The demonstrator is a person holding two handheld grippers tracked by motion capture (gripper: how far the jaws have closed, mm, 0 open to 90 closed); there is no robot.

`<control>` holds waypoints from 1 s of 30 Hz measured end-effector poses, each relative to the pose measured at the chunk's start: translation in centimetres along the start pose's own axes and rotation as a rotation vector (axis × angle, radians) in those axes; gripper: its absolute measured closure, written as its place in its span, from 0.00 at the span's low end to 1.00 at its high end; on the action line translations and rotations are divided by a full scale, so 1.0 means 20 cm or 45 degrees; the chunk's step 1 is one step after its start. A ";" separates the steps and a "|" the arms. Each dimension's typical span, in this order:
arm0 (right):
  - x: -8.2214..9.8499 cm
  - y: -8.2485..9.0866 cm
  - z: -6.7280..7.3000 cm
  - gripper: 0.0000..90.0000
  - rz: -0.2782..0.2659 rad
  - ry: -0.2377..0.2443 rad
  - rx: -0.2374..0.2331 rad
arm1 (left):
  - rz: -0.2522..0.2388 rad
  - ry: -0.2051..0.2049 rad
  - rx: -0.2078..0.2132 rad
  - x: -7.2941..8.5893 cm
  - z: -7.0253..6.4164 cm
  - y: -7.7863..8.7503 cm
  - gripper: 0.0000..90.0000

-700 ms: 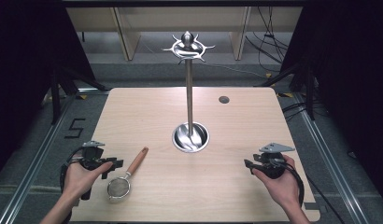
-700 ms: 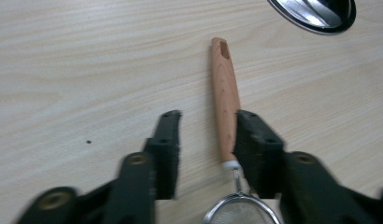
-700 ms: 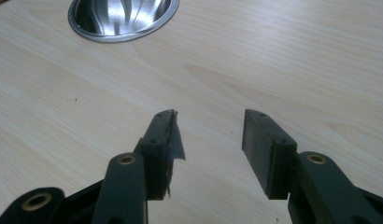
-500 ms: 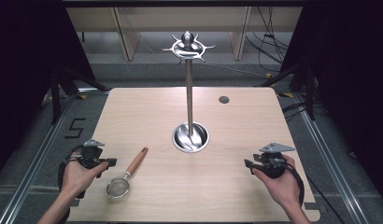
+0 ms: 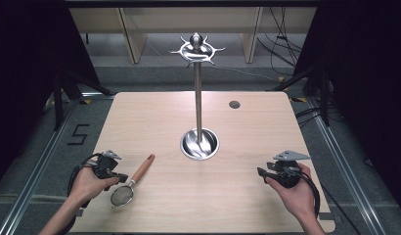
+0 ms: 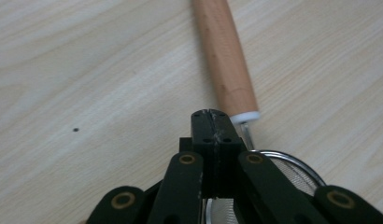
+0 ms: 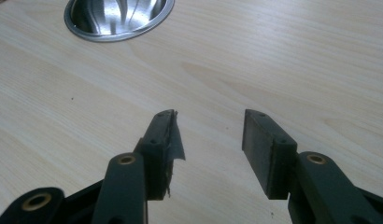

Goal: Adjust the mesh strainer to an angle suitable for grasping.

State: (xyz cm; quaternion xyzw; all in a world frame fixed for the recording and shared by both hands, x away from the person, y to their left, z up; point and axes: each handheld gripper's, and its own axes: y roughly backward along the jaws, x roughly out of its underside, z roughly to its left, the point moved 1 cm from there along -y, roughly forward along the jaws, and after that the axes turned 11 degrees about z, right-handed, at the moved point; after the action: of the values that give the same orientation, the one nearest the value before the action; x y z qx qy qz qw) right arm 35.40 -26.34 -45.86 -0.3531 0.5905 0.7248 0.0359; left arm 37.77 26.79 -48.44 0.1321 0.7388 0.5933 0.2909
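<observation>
You're parking the left gripper (image 5: 121, 177), jaws clenched on nothing, right over the strainer (image 5: 123, 196) at lower left, likely lining up on its wooden handle (image 6: 225, 60). Your right gripper (image 7: 208, 135) is waiting released, lower right.

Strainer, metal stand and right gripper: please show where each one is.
strainer (image 5: 142, 169), high view, on its wooden handle.
metal stand (image 5: 198, 103), high view, on its upright pole.
right gripper (image 7: 207, 130), right gripper view, midway between its open jaws.
</observation>
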 end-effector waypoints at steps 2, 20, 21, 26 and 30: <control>0.00 0.00 0.01 0.61 -0.003 -0.017 -0.014 | 0.004 -0.006 0.024 -0.01 -0.02 -0.02 0.99; 0.00 0.00 0.01 0.61 0.010 -0.041 -0.009 | 0.087 -0.147 0.080 -0.11 -0.25 -0.07 0.99; 0.00 0.00 0.01 0.61 0.013 -0.038 -0.009 | 0.087 -0.147 0.080 -0.11 -0.25 -0.07 0.99; 0.00 0.00 0.01 0.61 0.009 -0.046 -0.006 | 0.094 -0.172 0.088 -0.15 -0.33 -0.10 0.99; 0.01 0.00 0.01 0.61 0.000 -0.044 -0.008 | 0.075 -0.143 0.076 -0.16 -0.31 -0.07 0.98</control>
State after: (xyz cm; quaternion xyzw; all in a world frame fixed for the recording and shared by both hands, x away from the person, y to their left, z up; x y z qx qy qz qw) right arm 35.17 -26.32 -46.00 -0.3406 0.5876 0.7326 0.0451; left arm 36.82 19.68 -48.15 0.1955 0.7344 0.5710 0.3104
